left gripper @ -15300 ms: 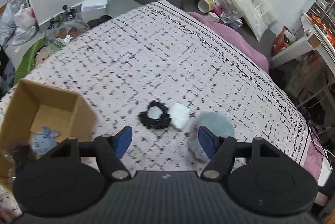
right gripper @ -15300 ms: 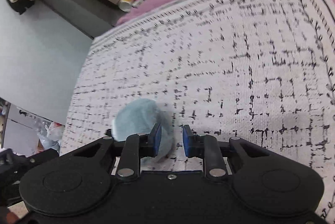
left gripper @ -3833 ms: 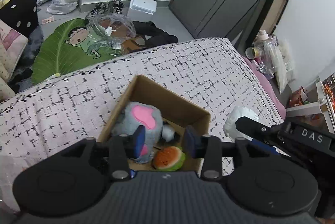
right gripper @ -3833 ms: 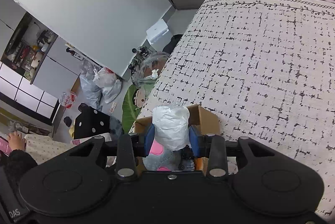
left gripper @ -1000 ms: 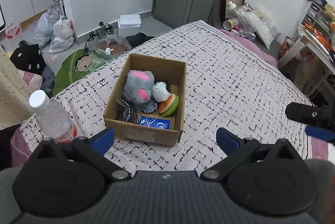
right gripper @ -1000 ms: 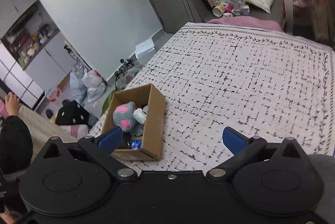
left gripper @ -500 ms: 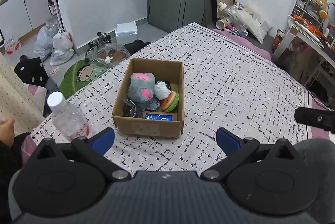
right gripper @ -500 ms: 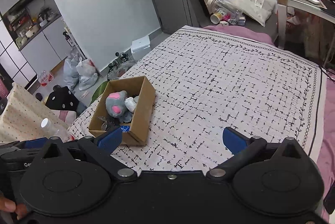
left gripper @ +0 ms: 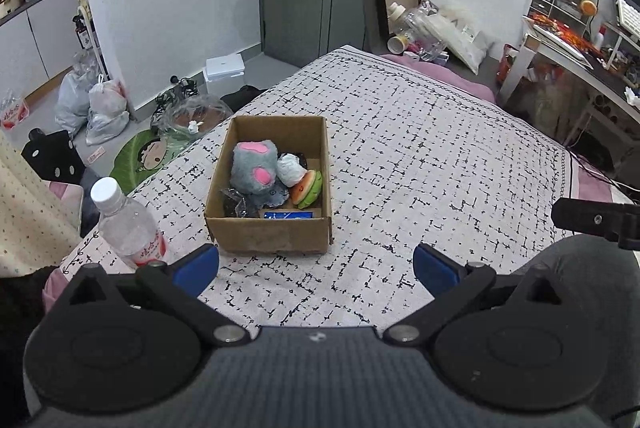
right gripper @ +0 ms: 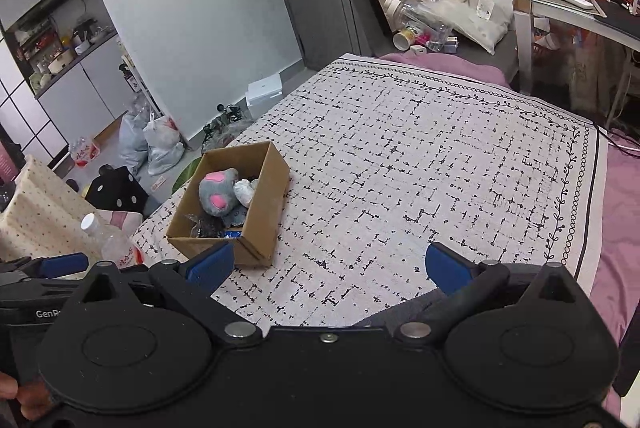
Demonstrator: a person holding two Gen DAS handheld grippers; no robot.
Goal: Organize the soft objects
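An open cardboard box stands on the patterned bed cover, also in the right wrist view. Inside lie a grey and pink plush, a white soft bundle, an orange and green plush, a blue packet and a dark crinkly item. My left gripper is wide open and empty, held back from the box's near side. My right gripper is wide open and empty, to the right of the box.
A clear plastic bottle stands at the bed's left edge beside the box. The bed cover spreads to the right. Bags and clutter lie on the floor to the left; a desk stands at the right.
Both grippers have drawn further back and up from the box, so it looks smaller. The soft objects that lay on the bed earlier are now in the box.
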